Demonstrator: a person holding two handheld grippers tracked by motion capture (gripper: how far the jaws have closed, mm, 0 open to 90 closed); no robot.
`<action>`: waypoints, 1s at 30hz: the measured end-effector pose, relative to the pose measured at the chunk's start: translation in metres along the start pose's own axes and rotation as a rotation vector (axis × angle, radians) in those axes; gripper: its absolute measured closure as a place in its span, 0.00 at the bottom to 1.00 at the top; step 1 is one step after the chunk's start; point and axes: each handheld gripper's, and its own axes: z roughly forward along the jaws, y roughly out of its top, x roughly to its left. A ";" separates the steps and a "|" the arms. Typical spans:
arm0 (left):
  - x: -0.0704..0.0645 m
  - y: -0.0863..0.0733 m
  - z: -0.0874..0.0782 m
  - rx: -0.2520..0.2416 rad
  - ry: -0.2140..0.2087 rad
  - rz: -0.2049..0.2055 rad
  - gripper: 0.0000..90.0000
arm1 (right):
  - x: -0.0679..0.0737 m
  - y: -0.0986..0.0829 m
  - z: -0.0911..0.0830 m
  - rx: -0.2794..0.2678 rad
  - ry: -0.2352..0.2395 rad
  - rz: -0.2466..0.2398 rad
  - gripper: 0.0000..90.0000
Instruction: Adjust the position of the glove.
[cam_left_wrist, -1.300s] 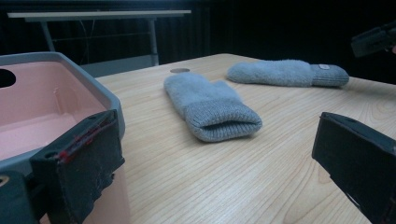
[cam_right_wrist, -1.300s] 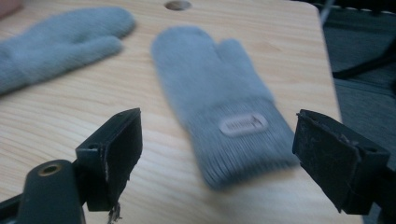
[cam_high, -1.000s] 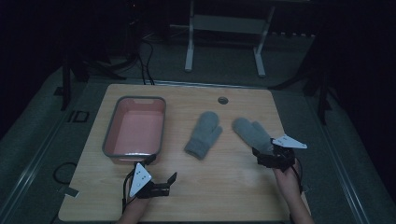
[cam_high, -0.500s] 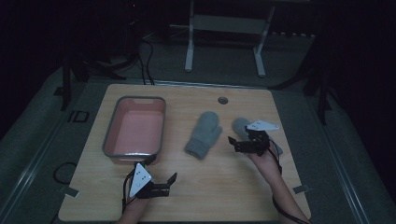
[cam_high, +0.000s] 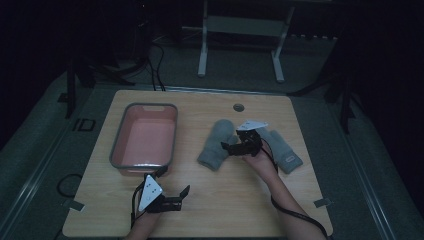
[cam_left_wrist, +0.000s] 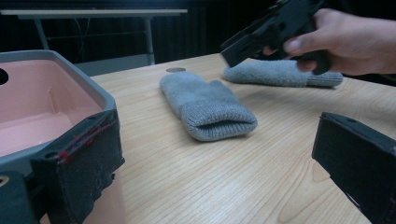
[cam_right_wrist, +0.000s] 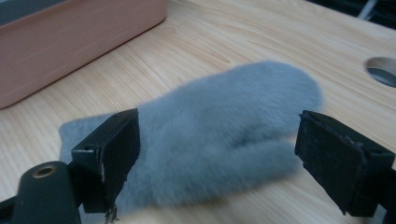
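Observation:
Two grey mittens lie on the wooden table. The left mitten (cam_high: 216, 144) (cam_left_wrist: 205, 103) (cam_right_wrist: 219, 135) lies flat between the pink tub and the right mitten (cam_high: 281, 148) (cam_left_wrist: 280, 73). My right gripper (cam_high: 231, 147) (cam_right_wrist: 217, 158) hovers open just above the left mitten, its jaws spread wide across it, nothing gripped. My left gripper (cam_high: 172, 189) (cam_left_wrist: 219, 177) stands open near the table's front edge beside the tub, with nothing between its jaws. In the left gripper view the right hand and its gripper (cam_left_wrist: 275, 28) hang above the mittens.
A pink tub with a grey rim (cam_high: 146, 137) (cam_left_wrist: 42, 98) (cam_right_wrist: 74, 37) stands at the table's left. A round cable hole (cam_high: 238, 107) (cam_right_wrist: 383, 70) sits near the far edge. Beyond the table stand desk legs (cam_high: 202, 45) and floor cables.
My right gripper has moved left, from over the right mitten to above the left mitten. The left gripper has stayed put.

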 end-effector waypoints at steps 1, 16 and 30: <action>0.000 0.000 0.000 0.000 -0.001 0.000 0.02 | 0.000 0.001 0.005 0.007 0.001 0.002 0.16; 0.000 0.000 0.000 0.000 -0.006 -0.005 0.02 | -0.008 0.009 0.061 0.099 -0.008 -0.051 0.36; 0.000 0.000 0.000 0.002 -0.011 -0.010 0.02 | -0.010 0.011 0.067 0.163 0.053 -0.098 0.87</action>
